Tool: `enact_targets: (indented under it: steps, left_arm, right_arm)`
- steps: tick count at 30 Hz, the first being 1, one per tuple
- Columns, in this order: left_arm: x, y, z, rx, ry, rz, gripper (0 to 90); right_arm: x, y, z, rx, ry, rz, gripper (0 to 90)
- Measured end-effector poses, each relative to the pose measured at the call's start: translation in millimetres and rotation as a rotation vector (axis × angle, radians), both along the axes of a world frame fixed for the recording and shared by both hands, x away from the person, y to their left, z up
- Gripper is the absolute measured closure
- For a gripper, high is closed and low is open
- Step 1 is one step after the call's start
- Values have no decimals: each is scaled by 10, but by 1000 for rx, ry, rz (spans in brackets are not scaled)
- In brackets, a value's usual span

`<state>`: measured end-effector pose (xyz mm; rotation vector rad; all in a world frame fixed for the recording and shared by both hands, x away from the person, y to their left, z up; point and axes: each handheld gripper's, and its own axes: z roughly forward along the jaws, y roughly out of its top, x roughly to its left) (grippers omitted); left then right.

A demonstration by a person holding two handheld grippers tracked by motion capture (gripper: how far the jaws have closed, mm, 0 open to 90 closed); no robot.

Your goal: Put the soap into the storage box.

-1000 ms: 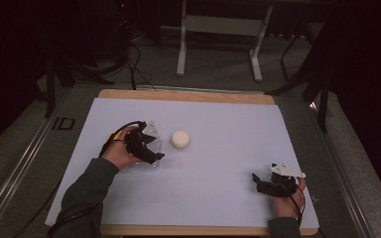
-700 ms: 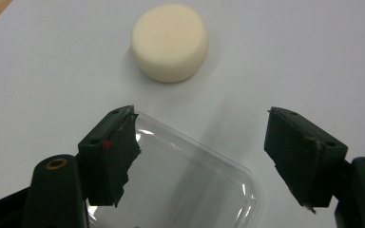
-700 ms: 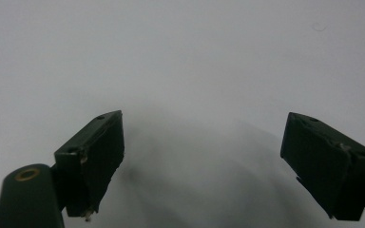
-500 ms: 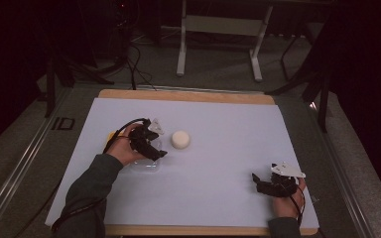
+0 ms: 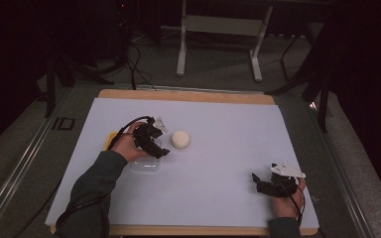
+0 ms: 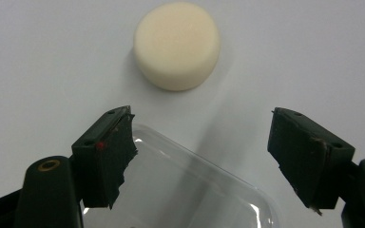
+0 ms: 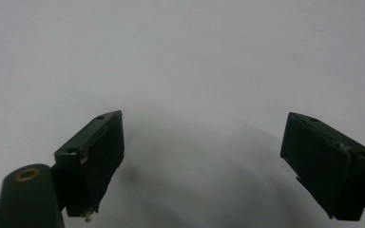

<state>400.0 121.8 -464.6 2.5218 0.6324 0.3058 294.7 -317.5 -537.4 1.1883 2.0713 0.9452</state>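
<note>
Puck (image 5: 180,140) beyond container (image 5: 145,166), on mat (image 5: 228,148)

Clear glossy plastic container (image 6: 180,190); matt, smooth cream foam-like puck (image 6: 177,45); matt white sheet (image 5: 228,144) over wooden counter (image 5: 188,94).

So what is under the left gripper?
A clear plastic lid lies under the left gripper, on the white sheet. The gripper's body hides the lid's near part.

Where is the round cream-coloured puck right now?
In the high view the round cream-coloured puck lies on the white table sheet, left of centre, just beyond the left gripper and the clear plastic lid beneath it.
</note>
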Motion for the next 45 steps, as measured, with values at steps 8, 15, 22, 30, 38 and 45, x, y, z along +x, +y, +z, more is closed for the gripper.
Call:
enact_targets:
  steps: [8, 15, 22, 30, 38, 45]
  left_arm:
    - [70, -75, -30, 4, 13, -6, 233]
    - [141, -116, -39, 5, 20, 0, 230]
    - [201, -158, -36, 10, 25, -2, 226]
    - [297, -195, -31, 0, 38, 5, 214]
    - [353, -246, -62, 13, 50, 7, 205]
    - [423, -292, -83, 3, 65, 16, 184]
  right_arm:
    - [-1, 0, 0, 0, -2, 1, 145]
    - [-2, -1, 1, 1, -2, 1, 145]
    - [-3, -1, 1, 1, -3, 2, 145]
    - [-2, -2, 1, 1, -4, 1, 145]
    - [-3, -2, 1, 1, -4, 2, 145]
    - [-5, 0, 1, -1, -7, 3, 145]
